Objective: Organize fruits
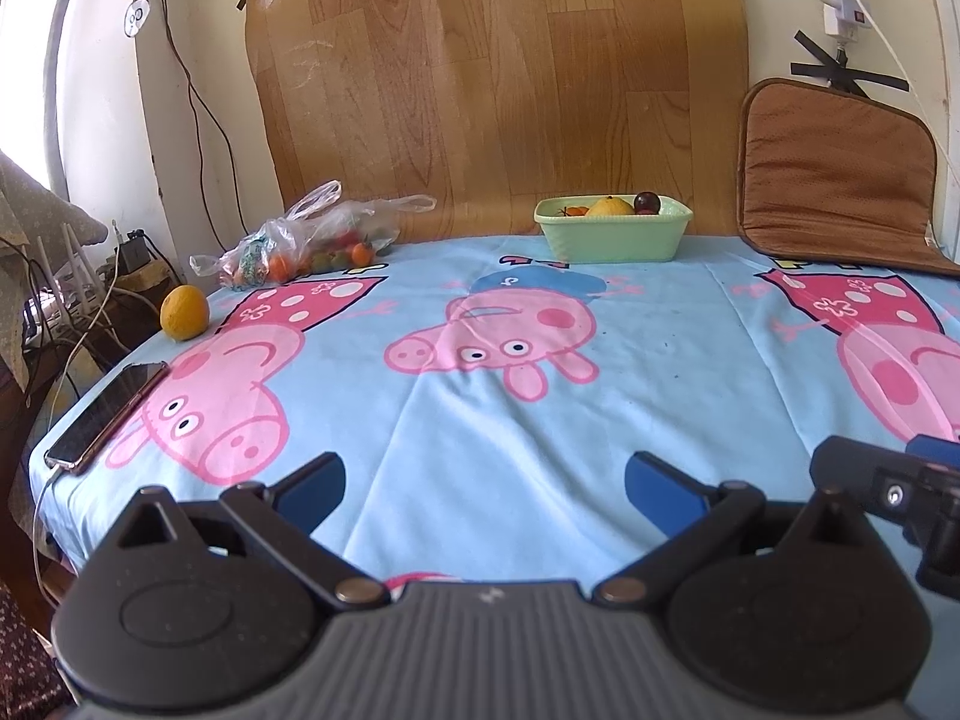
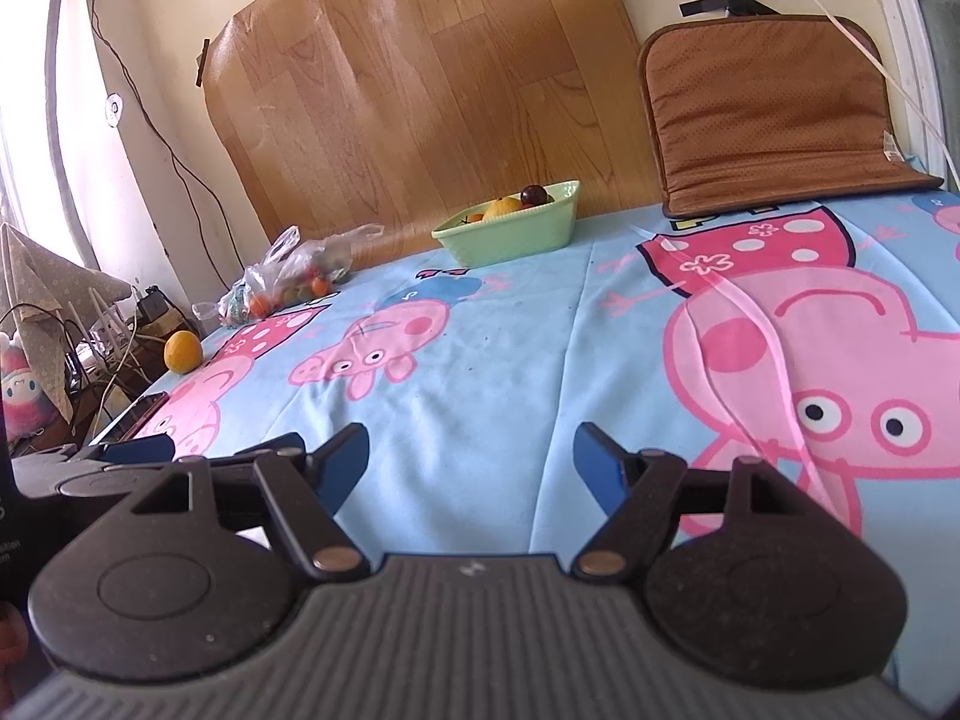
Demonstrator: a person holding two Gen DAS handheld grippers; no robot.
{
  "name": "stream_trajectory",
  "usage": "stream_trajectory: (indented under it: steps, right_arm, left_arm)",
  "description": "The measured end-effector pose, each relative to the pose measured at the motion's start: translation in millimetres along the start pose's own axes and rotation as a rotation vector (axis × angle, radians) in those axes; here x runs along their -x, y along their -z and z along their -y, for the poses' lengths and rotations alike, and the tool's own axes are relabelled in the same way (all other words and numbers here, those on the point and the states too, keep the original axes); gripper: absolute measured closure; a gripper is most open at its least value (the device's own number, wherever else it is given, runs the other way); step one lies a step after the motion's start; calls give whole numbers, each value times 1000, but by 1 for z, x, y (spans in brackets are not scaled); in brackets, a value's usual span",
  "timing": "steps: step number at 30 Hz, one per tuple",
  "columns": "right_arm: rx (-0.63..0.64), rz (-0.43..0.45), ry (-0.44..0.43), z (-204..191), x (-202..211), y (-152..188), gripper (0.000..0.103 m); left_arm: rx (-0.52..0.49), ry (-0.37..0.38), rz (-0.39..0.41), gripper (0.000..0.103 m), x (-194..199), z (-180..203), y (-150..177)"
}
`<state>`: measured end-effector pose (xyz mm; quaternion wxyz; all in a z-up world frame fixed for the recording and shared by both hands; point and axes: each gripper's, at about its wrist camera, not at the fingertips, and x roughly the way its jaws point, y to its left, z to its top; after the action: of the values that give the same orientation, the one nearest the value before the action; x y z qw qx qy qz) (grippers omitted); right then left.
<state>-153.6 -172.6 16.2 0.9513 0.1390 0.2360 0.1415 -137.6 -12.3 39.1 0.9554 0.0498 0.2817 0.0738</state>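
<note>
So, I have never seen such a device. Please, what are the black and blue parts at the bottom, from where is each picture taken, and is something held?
Those are two hand-held grippers; a person carries one in each hand, each with its own camera looking forward. One picture shows the left gripper, the other the right gripper. Both are open and hold nothing. On the cartoon cloth lie a green basin with fruit, a plastic bag of small fruit, a loose orange and a phone.
</note>
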Motion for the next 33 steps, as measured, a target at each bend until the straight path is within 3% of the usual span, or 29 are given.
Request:
stream_trajectory:
  steps: [33]
  right_arm:
    - [3,5,9,2,1,-2,26]
  left_arm:
    - [-7,9,-23,0,-2,4,0]
